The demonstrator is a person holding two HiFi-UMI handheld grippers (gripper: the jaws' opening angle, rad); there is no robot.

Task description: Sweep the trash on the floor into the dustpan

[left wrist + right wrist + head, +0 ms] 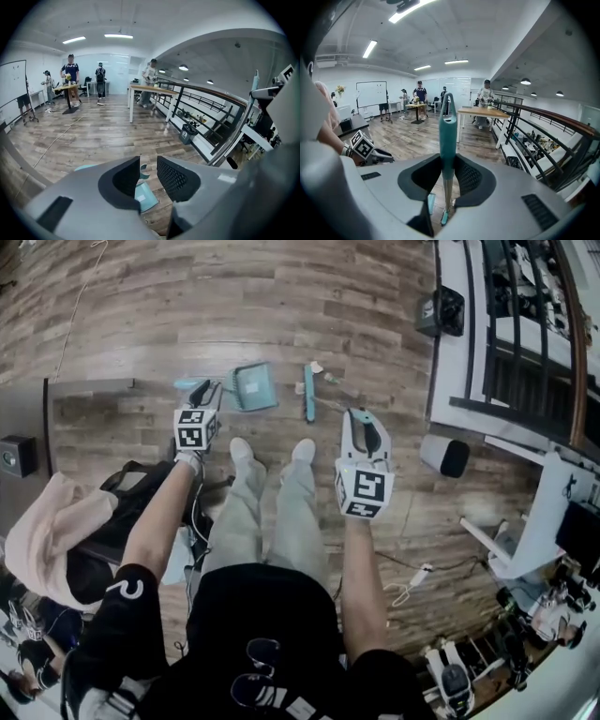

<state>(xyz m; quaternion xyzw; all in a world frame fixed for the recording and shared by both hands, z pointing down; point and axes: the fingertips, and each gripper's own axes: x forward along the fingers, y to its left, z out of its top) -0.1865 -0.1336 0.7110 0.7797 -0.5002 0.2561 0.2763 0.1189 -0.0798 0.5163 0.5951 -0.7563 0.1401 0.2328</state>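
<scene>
Wood floor (187, 296), teal dustpan (253, 387), right tongs (447, 177) gripping broom (448, 126)

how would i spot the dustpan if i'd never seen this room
Start at the wood-plank floor, just ahead of the person's white shoes. The teal plastic dustpan lies there, left of the teal broom and its brush head. It is the broad, squarish scoop; the brush beside it is a slim strip.
</scene>
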